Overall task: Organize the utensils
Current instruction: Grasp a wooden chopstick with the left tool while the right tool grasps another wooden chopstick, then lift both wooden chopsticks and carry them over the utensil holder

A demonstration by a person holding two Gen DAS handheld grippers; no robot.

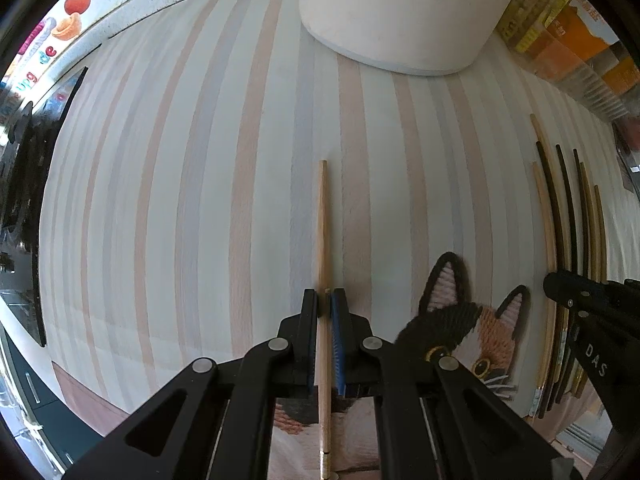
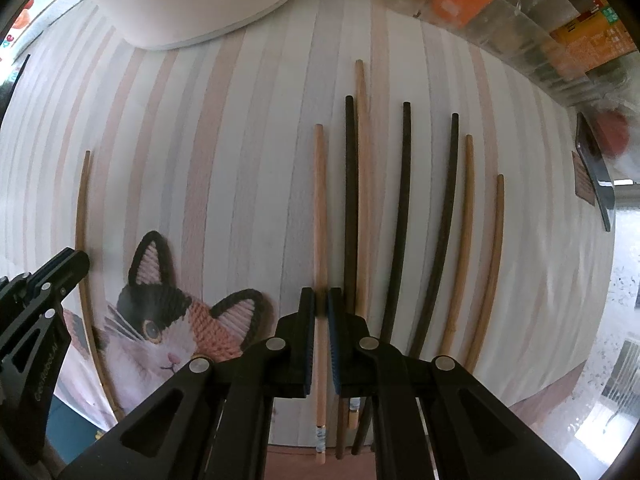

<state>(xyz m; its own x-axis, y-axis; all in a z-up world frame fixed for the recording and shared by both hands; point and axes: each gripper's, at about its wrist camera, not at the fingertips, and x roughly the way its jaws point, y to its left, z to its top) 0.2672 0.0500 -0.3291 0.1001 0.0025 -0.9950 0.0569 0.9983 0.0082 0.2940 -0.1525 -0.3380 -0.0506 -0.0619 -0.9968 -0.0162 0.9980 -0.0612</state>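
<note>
1. Gripping a light wooden chopstick [image 1: 322, 240] in my left gripper [image 1: 325, 294], I have the jaws closed on its shaft, with its far part running out over the striped tablecloth [image 1: 180, 200] and its near end passing back between the fingers.
2. My right gripper [image 2: 321, 294] is likewise clamped on another pale chopstick [image 2: 320, 208], which lies along the stripes of the cloth.
3. Just right of that stick lies the row of other chopsticks [image 2: 404, 208]: a dark one touching a longer pale one, then two more dark ones, then two pale ones at the far right, all roughly parallel and pointing away from me.
4. The only container I can see is a large white round vessel [image 1: 396, 20] standing at the far edge of the cloth; its inside is out of view, so I cannot tell what it holds.
5. A knitted cat-face mat [image 2: 168, 320] lies near me, between my two grippers, and the chopstick in my left gripper crosses its near part.
6. At the far right there are stacked orange and yellow packages [image 1: 568, 36].
</note>
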